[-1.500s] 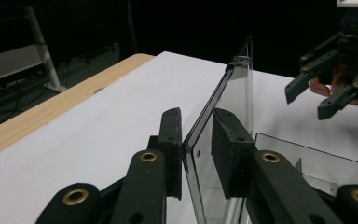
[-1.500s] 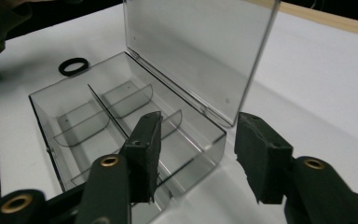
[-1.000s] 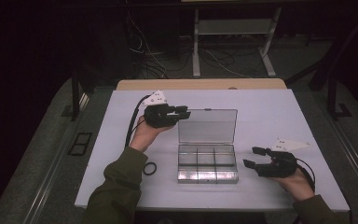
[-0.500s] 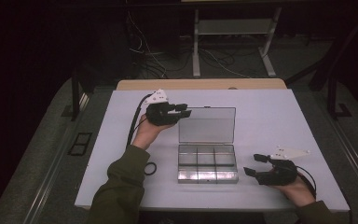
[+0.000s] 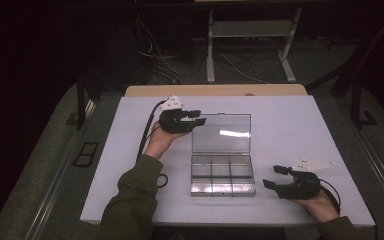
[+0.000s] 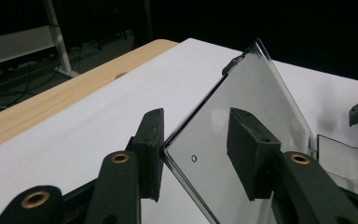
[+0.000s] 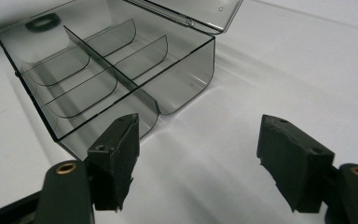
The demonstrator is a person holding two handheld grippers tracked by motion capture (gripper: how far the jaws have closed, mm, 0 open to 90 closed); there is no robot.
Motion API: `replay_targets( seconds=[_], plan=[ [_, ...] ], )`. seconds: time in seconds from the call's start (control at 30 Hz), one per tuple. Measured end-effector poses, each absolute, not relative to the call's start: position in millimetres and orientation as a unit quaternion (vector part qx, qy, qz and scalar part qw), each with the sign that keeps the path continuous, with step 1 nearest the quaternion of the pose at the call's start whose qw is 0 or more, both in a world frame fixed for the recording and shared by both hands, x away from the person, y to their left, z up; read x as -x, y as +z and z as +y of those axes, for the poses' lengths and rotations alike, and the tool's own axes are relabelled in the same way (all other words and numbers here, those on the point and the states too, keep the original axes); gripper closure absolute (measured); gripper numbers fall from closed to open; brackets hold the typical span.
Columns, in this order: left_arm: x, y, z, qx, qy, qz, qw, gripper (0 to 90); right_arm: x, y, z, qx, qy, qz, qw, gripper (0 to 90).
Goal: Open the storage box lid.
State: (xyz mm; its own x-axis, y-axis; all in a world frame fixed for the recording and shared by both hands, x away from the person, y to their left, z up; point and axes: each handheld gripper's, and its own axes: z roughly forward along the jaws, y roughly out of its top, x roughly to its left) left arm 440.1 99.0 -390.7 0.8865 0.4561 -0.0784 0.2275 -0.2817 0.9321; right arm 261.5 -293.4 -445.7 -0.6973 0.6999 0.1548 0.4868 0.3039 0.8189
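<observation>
A clear plastic compartment box [image 5: 222, 175] lies open mid-table, its lid [image 5: 221, 132] standing up behind it. My left gripper [image 5: 198, 116] is at the lid's upper left corner. In the left gripper view the lid [image 6: 247, 93] passes between the jaws of the left gripper [image 6: 196, 140], which have just been opening; one pad sits at the corner's edge, the other stands off the pane. My right gripper [image 5: 271, 176] rests low to the right of the box, open. The right gripper view has the right gripper [image 7: 198, 144] with bare table between its pads and the box [image 7: 98, 79] ahead.
The white table top [image 5: 290, 125] has a wooden strip [image 5: 215, 90] along its back edge. A small black ring [image 5: 162, 180] lies by the left forearm. Cables and a metal stand [image 5: 250, 30] sit on the dark floor beyond.
The left gripper's jaws have spread at the lid's corner. The right hand has slid a little toward the table's front edge. The lid still stands up.
</observation>
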Motion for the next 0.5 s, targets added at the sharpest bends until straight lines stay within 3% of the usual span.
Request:
replay_targets(
  seconds=[0.5],
  plan=[
    [-451.6, -404.8, 99.0, -0.799, 0.093, 0.222, 0.552, 51.3, -262.1, -446.0, -292.8, -0.368, 0.459, 0.800, 0.115, 29.3]
  ],
)
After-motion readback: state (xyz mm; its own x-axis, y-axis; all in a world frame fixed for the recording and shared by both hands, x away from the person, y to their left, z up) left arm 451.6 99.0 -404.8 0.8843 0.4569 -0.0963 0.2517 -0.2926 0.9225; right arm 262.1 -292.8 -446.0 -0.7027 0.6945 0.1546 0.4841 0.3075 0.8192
